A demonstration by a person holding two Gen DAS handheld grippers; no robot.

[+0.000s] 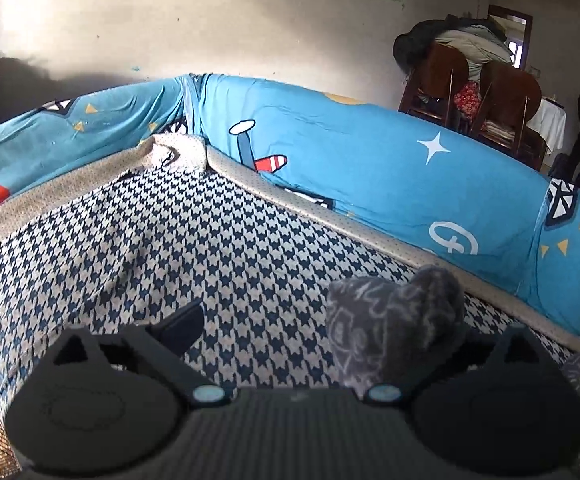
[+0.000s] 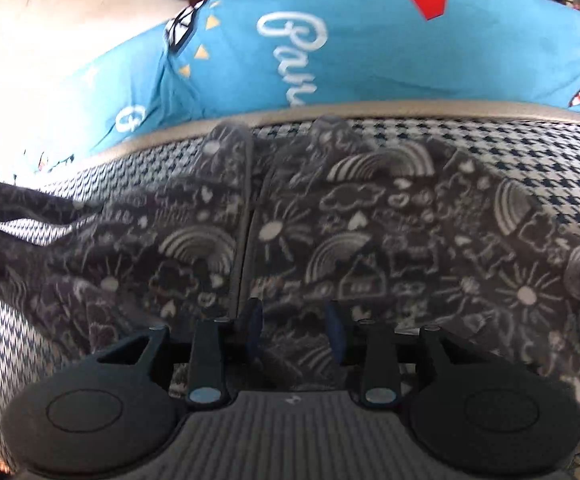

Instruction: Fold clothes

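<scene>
Clearly the right fingers stand a little apart with grey cloth between the pads, though whether they pinch it I cannot tell. Spread ahead of them across the checked bed lies the garment, grey with white rainbows and suns, its long axis side to side. The left fingers gape wide, a bunched end draped over one.

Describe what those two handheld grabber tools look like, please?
Both look alike: a grey ribbed body, two round black housings with embossed ovals, black linkage arms on pale blue-grey pivot caps. The right gripper has blue-padded fingertips; the left gripper shows a black finger. No hands or sleeves show.
</scene>
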